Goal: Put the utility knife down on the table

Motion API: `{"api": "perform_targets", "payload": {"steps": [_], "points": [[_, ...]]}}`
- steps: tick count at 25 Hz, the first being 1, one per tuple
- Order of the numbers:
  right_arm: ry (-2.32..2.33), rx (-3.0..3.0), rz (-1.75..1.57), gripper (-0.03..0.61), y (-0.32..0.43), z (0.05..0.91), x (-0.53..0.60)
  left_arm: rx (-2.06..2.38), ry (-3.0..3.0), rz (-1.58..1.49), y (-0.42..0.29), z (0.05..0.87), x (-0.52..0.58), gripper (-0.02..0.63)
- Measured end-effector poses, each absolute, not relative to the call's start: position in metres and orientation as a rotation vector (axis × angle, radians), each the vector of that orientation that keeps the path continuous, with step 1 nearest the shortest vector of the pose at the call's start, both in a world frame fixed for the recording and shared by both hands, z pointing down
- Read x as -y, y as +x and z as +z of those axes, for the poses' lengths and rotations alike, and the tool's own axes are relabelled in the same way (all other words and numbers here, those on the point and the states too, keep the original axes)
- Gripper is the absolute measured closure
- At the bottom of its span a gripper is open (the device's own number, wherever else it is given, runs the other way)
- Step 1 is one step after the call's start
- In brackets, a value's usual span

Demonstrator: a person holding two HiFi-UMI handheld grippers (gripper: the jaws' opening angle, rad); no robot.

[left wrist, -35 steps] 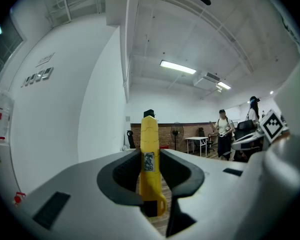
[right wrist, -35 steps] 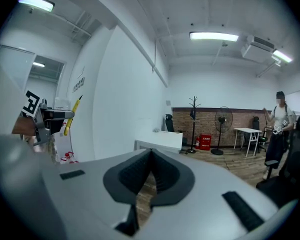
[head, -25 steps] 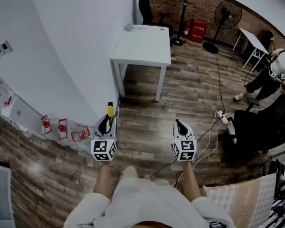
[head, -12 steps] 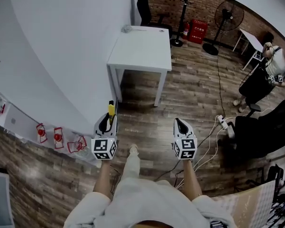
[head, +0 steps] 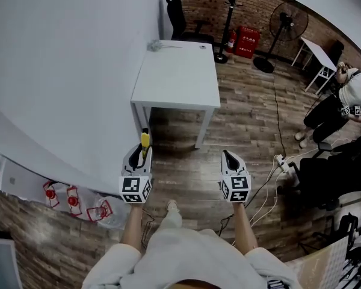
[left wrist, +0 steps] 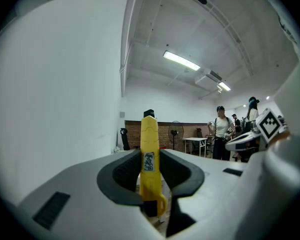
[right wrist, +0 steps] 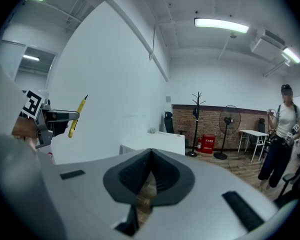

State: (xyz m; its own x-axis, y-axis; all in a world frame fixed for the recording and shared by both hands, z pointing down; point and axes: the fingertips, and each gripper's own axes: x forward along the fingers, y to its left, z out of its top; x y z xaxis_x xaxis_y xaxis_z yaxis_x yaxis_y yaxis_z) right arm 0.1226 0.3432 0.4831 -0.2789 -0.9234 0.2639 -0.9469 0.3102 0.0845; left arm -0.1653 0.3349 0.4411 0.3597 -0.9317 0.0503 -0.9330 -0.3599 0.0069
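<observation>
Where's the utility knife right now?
Head view, left of centre: the utility knife is clamped in the left gripper, held in the air just short of the white table ahead.

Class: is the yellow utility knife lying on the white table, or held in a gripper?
Held. The left gripper's jaws clamp the utility knife, standing upright between them, short of the white table.

Table (head: 177,77) sits top-centre in the head view, wall (head: 72,71) on its left. Left gripper (head: 141,151), utility knife (head: 144,141) in it, is right below the table's near-left corner, right gripper (head: 226,155) lower right.
</observation>
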Motion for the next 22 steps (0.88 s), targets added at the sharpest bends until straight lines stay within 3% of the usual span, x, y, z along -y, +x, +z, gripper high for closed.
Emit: {"api": "perform_targets", "payload": {"steps": [11, 22], "points": [[1.711, 2.271, 0.114, 0.580, 0.086, 0.481, -0.209, 1.694, 2.602, 0.040, -0.197, 0.438, -0.188, 0.502], [1.729, 2.230, 0.150, 0.580, 0.079, 0.500, -0.145, 1.661, 2.612, 0.055, -0.207, 0.448, -0.111, 0.502]]}}
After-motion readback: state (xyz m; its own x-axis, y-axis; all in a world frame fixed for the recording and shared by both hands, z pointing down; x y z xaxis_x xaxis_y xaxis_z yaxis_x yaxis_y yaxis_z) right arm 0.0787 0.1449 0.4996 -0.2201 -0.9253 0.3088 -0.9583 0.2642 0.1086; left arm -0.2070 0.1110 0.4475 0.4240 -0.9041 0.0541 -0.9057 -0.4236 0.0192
